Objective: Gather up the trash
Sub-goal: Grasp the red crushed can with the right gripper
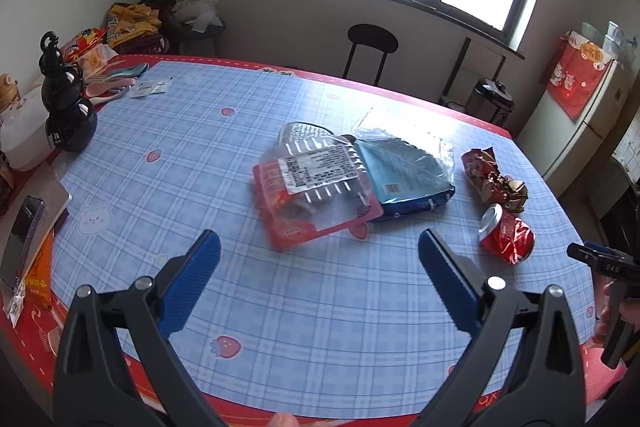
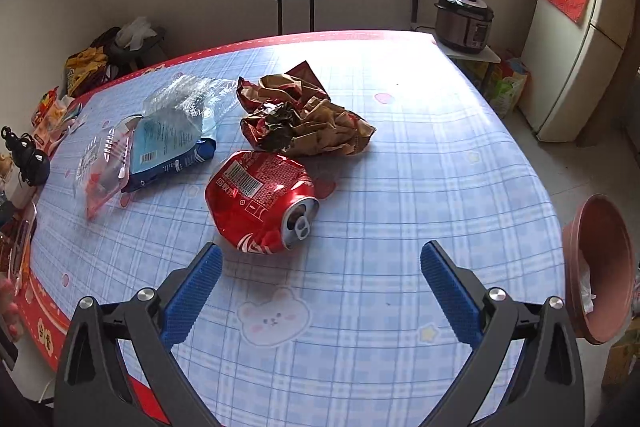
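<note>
Right gripper (image 2: 320,259) agape; bin (image 2: 600,267) edge-cropped.

a crushed red can (image 2: 260,201) is seen lying on its side on the checked tablecloth, its dented body turned so the barcode faces up and its open top with the pull tab faces the right wrist camera. just behind it, a crumpled red and brown wrapper (image 2: 304,119) is bunched into a loose heap. to the left, a blue packet (image 1: 404,173) with clear plastic film at its far end lies flat, and a clear tray (image 1: 316,187) with red edging and a white label is tilted against it, overlapping its near left edge.
</note>
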